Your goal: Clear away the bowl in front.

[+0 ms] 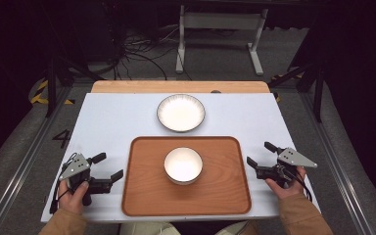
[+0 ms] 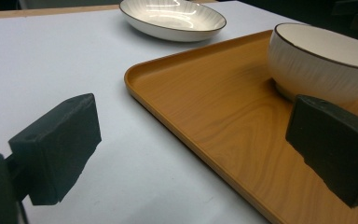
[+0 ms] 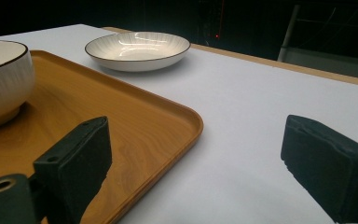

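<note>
**Both grippers waiting open at the tray's sides**

I am holding my left gripper (image 1: 108, 166) low over the tabletop (image 1: 107, 122) just left of the tray (image 1: 142, 196), its jaws spread wide and holding nothing. In the left gripper view the jaws are framing the tray's (image 2: 205, 116) near left corner: one jaw is hanging over the bare white tabletop (image 2: 51, 56), the other over the wood of the tray.

I am keeping my right gripper (image 1: 258, 154) on the opposite side, just right of the tray, also with its jaws apart and nothing between them. In the right gripper view one jaw is sitting over the tray's (image 3: 135, 116) edge and the other over the tabletop (image 3: 242, 107), beyond the rounded corner.

The bowl (image 1: 183, 165) is standing upright on the tray, roughly in its middle, well apart from either gripper. It is white with a dark rim, and it is showing at the right edge of the left gripper view (image 2: 321, 60) and at the left edge of the right gripper view (image 3: 2, 79).

The plate (image 1: 181, 112) is lying on the tabletop beyond the tray's far edge, near it but not touching, roughly in line with the bowl. It is shallow, white and ribbed, with a dark rim, and it is appearing at the far end of both gripper views (image 2: 172, 18) (image 3: 137, 49).

My hands are wrapping the gripper handles at the near corners of the tabletop.
</note>
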{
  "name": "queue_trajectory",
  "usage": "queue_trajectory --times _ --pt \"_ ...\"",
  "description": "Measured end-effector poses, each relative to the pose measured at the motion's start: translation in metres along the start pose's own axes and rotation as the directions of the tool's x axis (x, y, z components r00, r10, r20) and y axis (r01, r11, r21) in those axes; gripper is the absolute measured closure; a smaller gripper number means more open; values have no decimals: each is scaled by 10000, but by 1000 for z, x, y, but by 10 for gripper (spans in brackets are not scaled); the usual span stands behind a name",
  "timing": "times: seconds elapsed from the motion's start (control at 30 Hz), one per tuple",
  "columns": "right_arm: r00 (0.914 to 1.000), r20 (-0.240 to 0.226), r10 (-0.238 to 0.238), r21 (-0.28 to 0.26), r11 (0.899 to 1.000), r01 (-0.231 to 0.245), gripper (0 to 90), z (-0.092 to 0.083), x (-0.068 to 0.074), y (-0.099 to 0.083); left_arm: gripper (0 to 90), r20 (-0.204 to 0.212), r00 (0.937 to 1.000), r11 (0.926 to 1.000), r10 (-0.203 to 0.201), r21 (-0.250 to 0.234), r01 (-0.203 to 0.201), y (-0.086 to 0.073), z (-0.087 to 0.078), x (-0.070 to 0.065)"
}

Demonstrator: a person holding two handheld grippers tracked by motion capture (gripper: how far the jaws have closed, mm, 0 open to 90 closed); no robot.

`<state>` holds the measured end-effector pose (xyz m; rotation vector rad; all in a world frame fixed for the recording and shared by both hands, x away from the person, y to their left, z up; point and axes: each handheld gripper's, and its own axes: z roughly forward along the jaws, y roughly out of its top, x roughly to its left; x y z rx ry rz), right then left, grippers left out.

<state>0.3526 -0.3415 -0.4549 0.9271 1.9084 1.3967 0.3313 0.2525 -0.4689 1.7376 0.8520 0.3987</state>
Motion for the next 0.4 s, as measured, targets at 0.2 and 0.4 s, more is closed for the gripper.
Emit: queue_trajectory --times 0.2,0.4 --pt "10000 -7 2 5 10000 -2 94 0 0 0 48 -338 9989 9994 -316 138 321 1 1 1" --pt "10000 -3 -10 -5 10000 10 94 0 0 0 49 -262 9993 9996 -276 77 278 0 1 2"
